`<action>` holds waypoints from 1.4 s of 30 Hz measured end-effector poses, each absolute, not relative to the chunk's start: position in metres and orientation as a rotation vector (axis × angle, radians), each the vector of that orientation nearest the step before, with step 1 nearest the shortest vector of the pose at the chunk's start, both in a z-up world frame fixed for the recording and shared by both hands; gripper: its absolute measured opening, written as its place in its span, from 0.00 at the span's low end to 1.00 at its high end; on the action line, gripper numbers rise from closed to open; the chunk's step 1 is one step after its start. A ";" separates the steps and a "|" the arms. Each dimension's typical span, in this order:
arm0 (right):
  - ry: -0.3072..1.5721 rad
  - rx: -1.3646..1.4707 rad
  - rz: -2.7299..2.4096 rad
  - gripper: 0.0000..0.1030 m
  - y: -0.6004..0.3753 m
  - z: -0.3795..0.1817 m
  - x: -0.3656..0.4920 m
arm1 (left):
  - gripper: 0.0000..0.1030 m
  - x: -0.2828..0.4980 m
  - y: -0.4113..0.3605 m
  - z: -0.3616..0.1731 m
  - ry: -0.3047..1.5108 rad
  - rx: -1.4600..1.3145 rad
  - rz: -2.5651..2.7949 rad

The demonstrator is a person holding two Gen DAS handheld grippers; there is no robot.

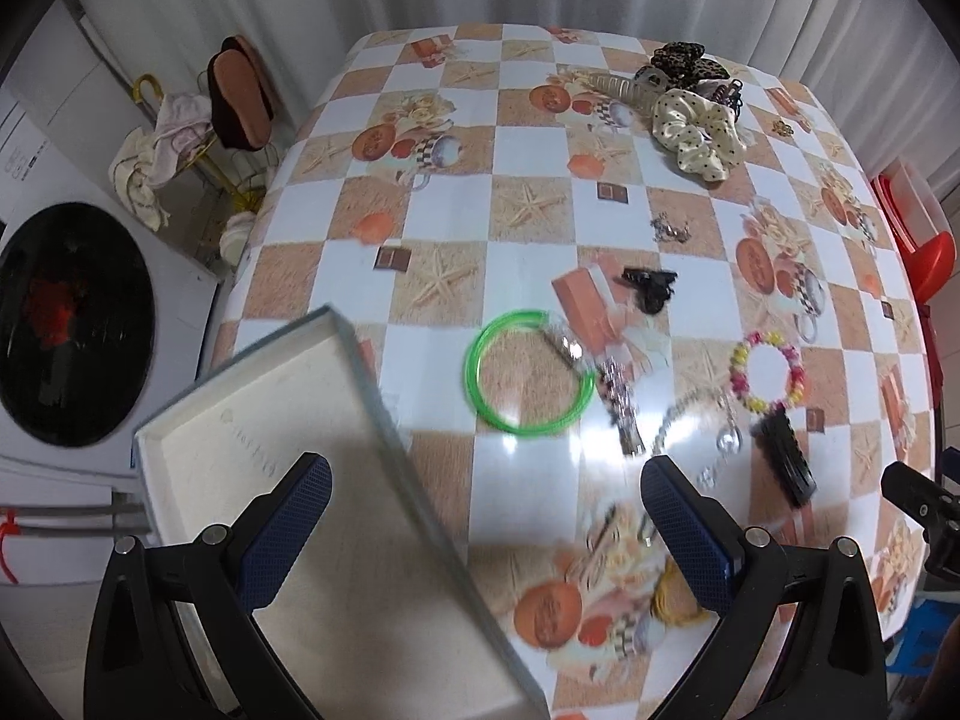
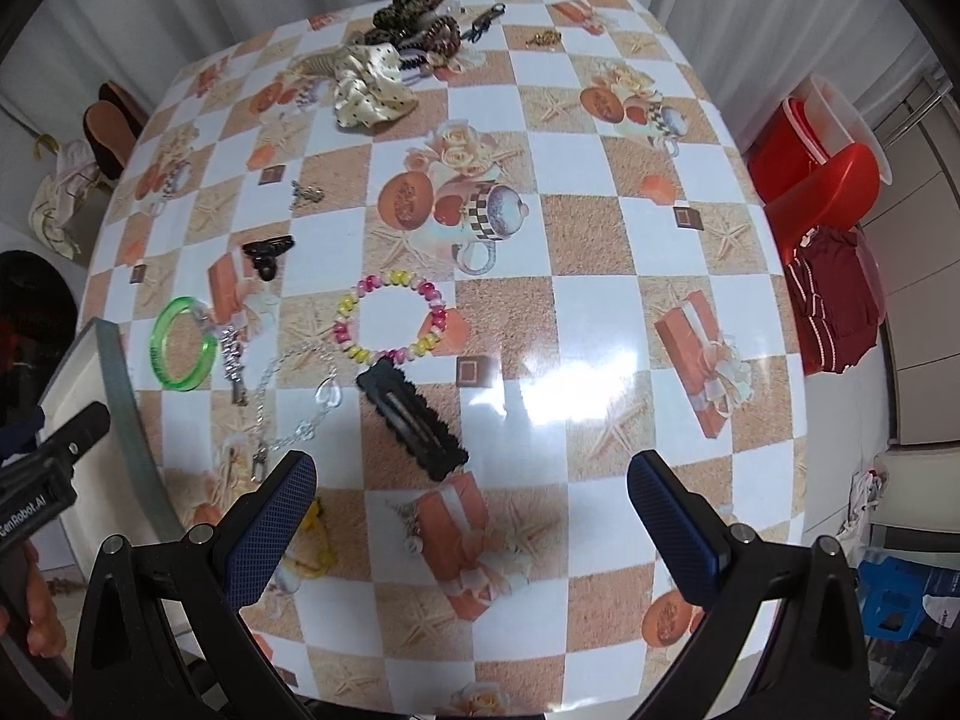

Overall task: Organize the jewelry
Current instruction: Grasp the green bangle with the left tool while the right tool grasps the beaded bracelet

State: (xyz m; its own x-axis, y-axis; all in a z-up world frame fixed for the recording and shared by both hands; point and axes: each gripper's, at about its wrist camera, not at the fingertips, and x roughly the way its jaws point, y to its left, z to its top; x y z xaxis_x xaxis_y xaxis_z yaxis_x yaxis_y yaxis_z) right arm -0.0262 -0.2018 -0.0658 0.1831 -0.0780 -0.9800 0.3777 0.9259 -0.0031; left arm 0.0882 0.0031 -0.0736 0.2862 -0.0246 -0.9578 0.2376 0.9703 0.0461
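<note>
Blue mesh pads line both grippers, and both sets of jaws stand spread wide with nothing between them. The left gripper (image 1: pixel 486 516) hovers over a shallow cream tray (image 1: pixel 198 432) with a grey rim, filling the lower left of its view at the table's edge.

Jewelry lies scattered on the checked orange-and-white tablecloth (image 2: pixel 600 324). The right gripper (image 2: pixel 471 510) looks the nearer to it: a black scalloped hair clip (image 2: pixel 411 417) lies just ahead of its jaws, left of centre, its long axis slanting from upper left to lower right. Beyond it sit a pink-and-yellow bead bracelet (image 2: pixel 390 318), a silver chain (image 2: pixel 288 396), a green bangle (image 2: pixel 183 342) and a small black claw clip (image 2: pixel 267 252).

A pile of scrunchies (image 2: pixel 384 72) lies at the far edge. Nothing appears to block the hair clip.
</note>
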 end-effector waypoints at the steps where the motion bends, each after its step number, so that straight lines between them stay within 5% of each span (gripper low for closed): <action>1: 1.357 0.260 -0.327 1.00 -0.204 -0.070 -0.023 | 1.00 0.093 0.002 -0.076 1.264 0.197 -0.182; 9: 1.387 0.279 -0.323 1.00 -0.220 -0.104 0.009 | 0.92 0.131 -0.009 -0.106 1.258 0.252 -0.215; 12: 1.396 0.274 -0.321 1.00 -0.224 -0.117 0.022 | 0.76 0.141 -0.012 -0.121 1.274 0.278 -0.224; 32: 1.404 0.167 -0.249 0.81 -0.212 -0.169 0.069 | 0.76 0.176 -0.004 -0.172 1.388 0.208 -0.271; 35: 1.398 0.160 -0.234 0.78 -0.211 -0.168 0.070 | 0.67 0.169 -0.006 -0.172 1.377 0.224 -0.299; 37: 1.395 0.146 -0.219 0.71 -0.208 -0.168 0.072 | 0.50 0.166 -0.010 -0.171 1.368 0.240 -0.318; 38: 1.393 0.137 -0.209 0.64 -0.205 -0.166 0.074 | 0.44 0.165 -0.012 -0.170 1.365 0.244 -0.325; 40: 1.388 0.118 -0.188 0.48 -0.190 -0.163 0.073 | 0.16 0.164 -0.015 -0.168 1.365 0.253 -0.335; 42: 1.386 0.111 -0.174 0.26 -0.181 -0.160 0.073 | 0.11 0.162 -0.016 -0.168 1.376 0.239 -0.352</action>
State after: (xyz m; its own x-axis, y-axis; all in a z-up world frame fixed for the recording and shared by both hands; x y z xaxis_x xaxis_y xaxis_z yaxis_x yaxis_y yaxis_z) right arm 0.0733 -0.1809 -0.1601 0.1739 -0.0574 -0.9831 0.1875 0.9820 -0.0242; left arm 0.1618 -0.0161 -0.1680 0.1538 -0.1047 -0.9825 0.3800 0.9242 -0.0390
